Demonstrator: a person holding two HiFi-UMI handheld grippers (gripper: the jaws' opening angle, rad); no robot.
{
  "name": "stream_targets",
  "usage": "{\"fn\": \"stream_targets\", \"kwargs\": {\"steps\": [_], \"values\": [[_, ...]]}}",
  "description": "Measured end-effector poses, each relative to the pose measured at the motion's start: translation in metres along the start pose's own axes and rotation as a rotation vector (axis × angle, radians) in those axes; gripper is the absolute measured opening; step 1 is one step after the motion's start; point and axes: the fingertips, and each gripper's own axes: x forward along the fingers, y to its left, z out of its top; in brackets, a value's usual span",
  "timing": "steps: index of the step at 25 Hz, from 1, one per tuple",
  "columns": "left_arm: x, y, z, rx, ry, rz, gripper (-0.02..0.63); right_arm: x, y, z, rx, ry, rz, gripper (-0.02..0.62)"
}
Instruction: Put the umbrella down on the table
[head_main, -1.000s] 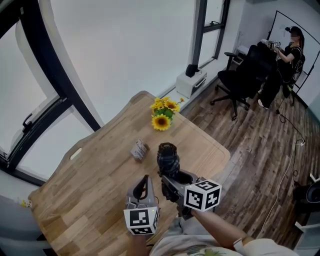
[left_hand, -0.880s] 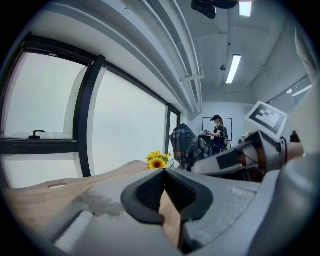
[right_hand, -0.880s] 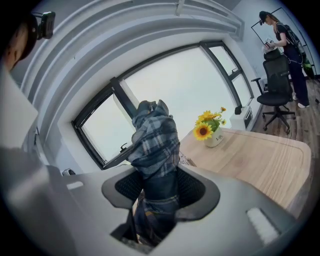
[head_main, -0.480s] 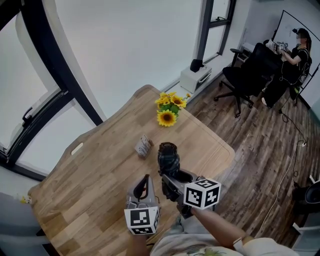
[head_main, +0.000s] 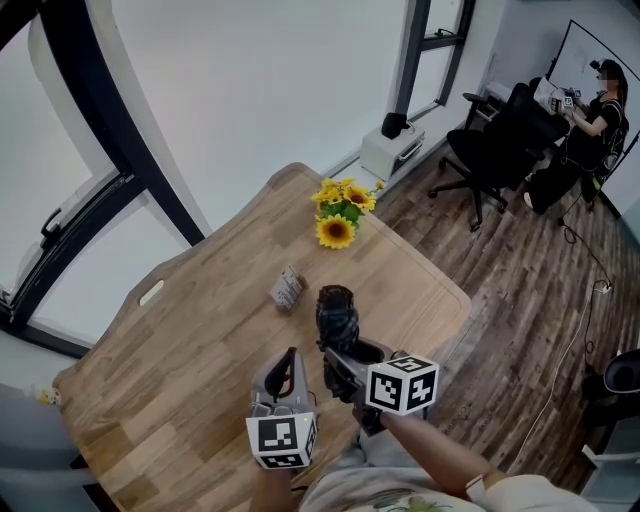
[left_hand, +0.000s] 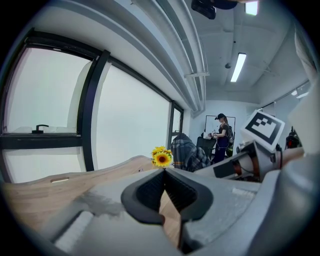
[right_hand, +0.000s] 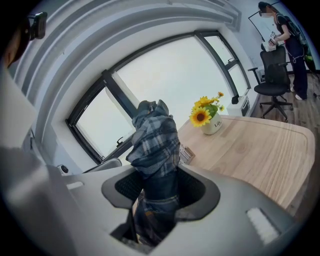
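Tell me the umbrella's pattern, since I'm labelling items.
The umbrella is dark blue plaid, clearest in the right gripper view.

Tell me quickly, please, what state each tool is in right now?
Left tool: closed, holding nothing.
Right tool: closed on the folded plaid umbrella.

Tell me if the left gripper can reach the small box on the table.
Probably yes: only bare table lies between the left gripper and the small box, and the umbrella in the right gripper stands off to one side. The left jaws, now shut, would need opening first.
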Motion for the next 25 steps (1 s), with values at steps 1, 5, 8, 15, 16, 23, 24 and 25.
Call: {"fn": "stream_targets", "kwargs": {"steps": [1, 5, 8, 15, 16, 23, 24, 25], "values": [[0.001, 0.0, -0.001, 0.0, 0.002, -0.002, 0.005, 0.001, -0.001, -0.001, 0.0, 0.004, -0.003, 0.192], [0.003, 0.001, -0.004, 0.0, 0.013, -0.009, 0.005, 0.004, -0.003, -0.004, 0.003, 0.018, -0.008, 0.192], [0.005, 0.003, -0.007, -0.005, 0.02, -0.009, 0.005, 0.007, -0.004, -0.006, 0.006, 0.031, -0.007, 0.192], [0.007, 0.0, -0.018, -0.017, 0.046, -0.01, 0.006, 0.017, -0.012, -0.016, 0.022, 0.068, -0.018, 0.192], [0.007, 0.0, -0.02, -0.021, 0.051, -0.011, 0.005, 0.019, -0.013, -0.018, 0.025, 0.073, -0.02, 0.192], [0.008, 0.003, -0.033, -0.045, 0.08, -0.013, 0.006, 0.032, -0.021, -0.029, 0.036, 0.116, -0.032, 0.192], [0.009, 0.004, -0.034, -0.046, 0.084, -0.013, 0.005, 0.034, -0.022, -0.03, 0.038, 0.123, -0.035, 0.192], [0.009, 0.005, -0.036, -0.047, 0.087, -0.014, 0.006, 0.035, -0.024, -0.032, 0.04, 0.13, -0.038, 0.192]]}}
